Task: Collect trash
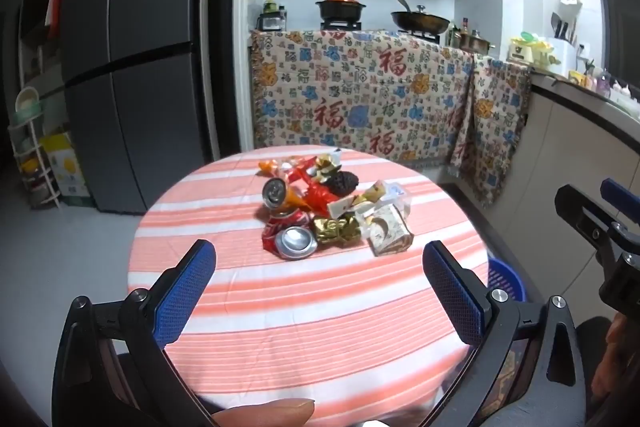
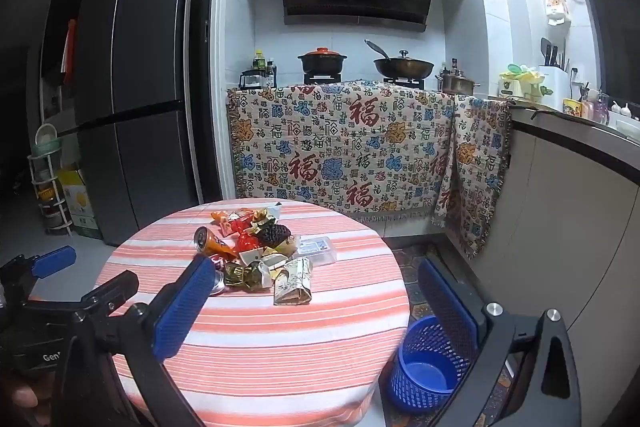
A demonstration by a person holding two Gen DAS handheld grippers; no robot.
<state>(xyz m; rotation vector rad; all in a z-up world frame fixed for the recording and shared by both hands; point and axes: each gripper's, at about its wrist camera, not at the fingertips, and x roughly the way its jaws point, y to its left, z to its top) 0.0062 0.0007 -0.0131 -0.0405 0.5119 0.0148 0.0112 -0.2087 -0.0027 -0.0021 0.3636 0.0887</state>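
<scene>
Nearest, the left gripper (image 1: 319, 279) and the right gripper (image 2: 316, 295) both gape at full spread over the near side of the striped table (image 1: 320, 315), gripping nothing and touching nothing. Beyond them the trash (image 1: 332, 207) sits heaped at the table's middle (a crushed red can (image 1: 289, 238), an orange can (image 1: 280, 194), gold foil (image 1: 335, 230), a folded carton (image 1: 390, 231)), well apart from both sets of pads. The blue basket (image 2: 430, 367) stands on the floor just beside the table's right edge, with the cloth-draped counter (image 2: 344, 143) farthest back.
</scene>
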